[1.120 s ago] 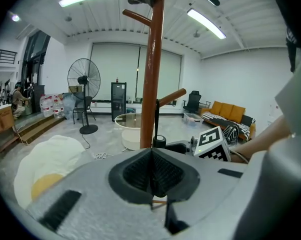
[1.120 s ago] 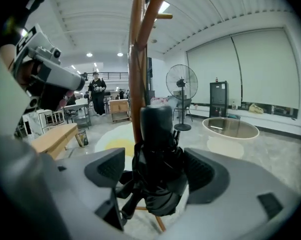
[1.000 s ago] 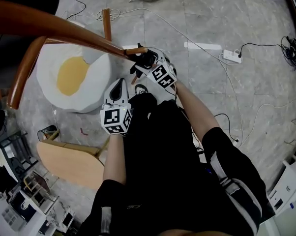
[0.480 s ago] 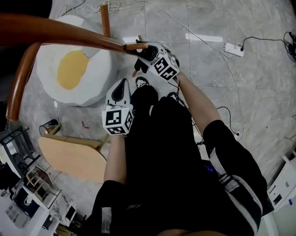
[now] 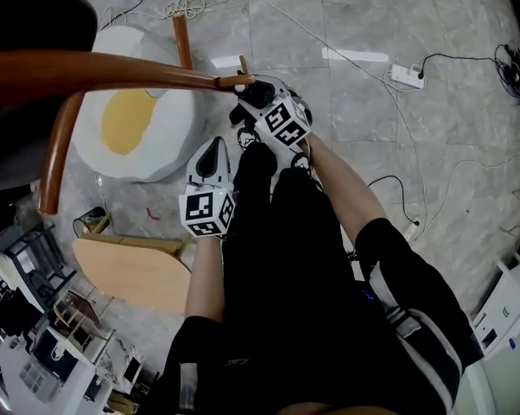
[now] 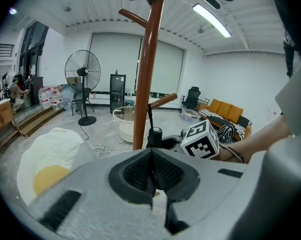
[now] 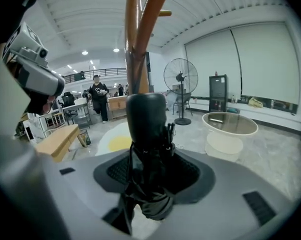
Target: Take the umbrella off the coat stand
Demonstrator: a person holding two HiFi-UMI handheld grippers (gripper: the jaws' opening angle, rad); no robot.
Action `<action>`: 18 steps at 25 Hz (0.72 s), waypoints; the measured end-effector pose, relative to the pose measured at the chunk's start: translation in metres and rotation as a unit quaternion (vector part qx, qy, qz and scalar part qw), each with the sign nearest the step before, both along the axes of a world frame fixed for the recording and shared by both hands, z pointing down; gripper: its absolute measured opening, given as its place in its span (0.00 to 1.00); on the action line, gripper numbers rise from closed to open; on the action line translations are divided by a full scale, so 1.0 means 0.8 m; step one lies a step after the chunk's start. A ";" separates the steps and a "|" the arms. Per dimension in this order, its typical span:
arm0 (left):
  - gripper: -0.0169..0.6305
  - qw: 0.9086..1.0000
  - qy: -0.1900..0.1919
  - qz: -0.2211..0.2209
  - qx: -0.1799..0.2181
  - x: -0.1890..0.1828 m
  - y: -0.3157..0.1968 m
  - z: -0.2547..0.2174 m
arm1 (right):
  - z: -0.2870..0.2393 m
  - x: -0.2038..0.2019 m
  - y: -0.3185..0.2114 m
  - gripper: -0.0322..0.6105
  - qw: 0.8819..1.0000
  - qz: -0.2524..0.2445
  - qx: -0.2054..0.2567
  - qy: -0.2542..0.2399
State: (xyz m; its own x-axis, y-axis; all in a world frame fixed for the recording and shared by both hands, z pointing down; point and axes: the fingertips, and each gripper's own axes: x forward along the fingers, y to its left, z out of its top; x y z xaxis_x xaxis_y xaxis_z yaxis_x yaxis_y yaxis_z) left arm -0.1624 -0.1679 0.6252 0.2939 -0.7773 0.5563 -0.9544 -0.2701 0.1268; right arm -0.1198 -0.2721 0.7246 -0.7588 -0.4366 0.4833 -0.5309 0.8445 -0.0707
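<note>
The brown wooden coat stand (image 5: 113, 67) leans across the head view from the left, one peg (image 5: 234, 81) ending at my right gripper (image 5: 253, 102). In the right gripper view a black folded umbrella (image 7: 146, 129) stands between the jaws of that gripper (image 7: 150, 169), which have just been closing and now press on it. Its handle (image 6: 154, 134) and thin strap show beside the pole (image 6: 146, 69) in the left gripper view. My left gripper (image 5: 212, 158) hangs a little nearer to me, below the peg. It (image 6: 151, 171) is shut with nothing between its pads.
A white and yellow egg-shaped cushion (image 5: 126, 124) lies on the floor under the stand. A pale wooden bench (image 5: 130, 275) is at lower left, and a power strip (image 5: 401, 76) with cables at right. A standing fan (image 6: 82, 71) and a round white table (image 6: 123, 119) stand beyond.
My right gripper's jaws have closed on the umbrella and it has lifted slightly toward the peg. The left gripper has stayed in place.
</note>
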 end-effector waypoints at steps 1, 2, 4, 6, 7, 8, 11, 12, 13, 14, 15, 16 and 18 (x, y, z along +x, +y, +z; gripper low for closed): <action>0.04 1.000 0.000 -0.001 0.000 0.000 -0.001 -0.004 | -0.002 0.002 -0.001 0.38 1.000 0.003 -0.003 0.003; 0.04 1.000 0.001 -0.002 -0.001 0.000 -0.002 -0.007 | -0.003 0.005 -0.001 0.38 1.000 0.006 -0.005 0.007; 0.04 1.000 0.003 -0.004 -0.001 0.000 -0.005 -0.014 | -0.005 0.010 -0.002 0.38 1.000 0.011 -0.009 0.016; 0.04 1.000 0.004 -0.004 -0.001 -0.001 -0.009 -0.021 | -0.007 0.014 -0.002 0.38 1.000 0.015 -0.013 0.022; 0.04 1.000 0.005 -0.004 0.000 -0.002 -0.011 -0.024 | -0.009 0.015 -0.002 0.38 0.999 0.017 -0.017 0.024; 0.04 1.000 0.005 -0.004 0.000 -0.002 -0.013 -0.026 | -0.010 0.016 -0.002 0.38 0.999 0.018 -0.020 0.027; 0.04 1.000 0.009 -0.004 -0.002 -0.004 -0.018 -0.031 | -0.013 0.019 -0.001 0.38 0.999 0.027 -0.029 0.036; 0.04 1.000 0.010 -0.004 -0.003 -0.004 -0.018 -0.031 | -0.015 0.021 0.000 0.38 0.998 0.030 -0.032 0.041; 0.04 1.000 0.011 -0.004 -0.004 -0.005 -0.018 -0.032 | -0.016 0.022 0.002 0.38 0.998 0.033 -0.035 0.045; 0.04 1.000 0.013 -0.005 -0.005 -0.006 -0.017 -0.034 | -0.018 0.023 0.004 0.38 0.997 0.035 -0.038 0.048; 0.04 1.000 0.014 -0.007 -0.005 -0.007 -0.017 -0.035 | -0.019 0.024 0.005 0.38 0.997 0.038 -0.041 0.051; 0.04 1.000 0.015 -0.009 -0.005 -0.009 -0.018 -0.036 | -0.022 0.025 0.006 0.38 0.997 0.041 -0.045 0.052; 0.04 1.000 0.015 -0.012 -0.003 -0.011 -0.022 -0.039 | -0.026 0.030 0.006 0.38 0.996 0.049 -0.051 0.051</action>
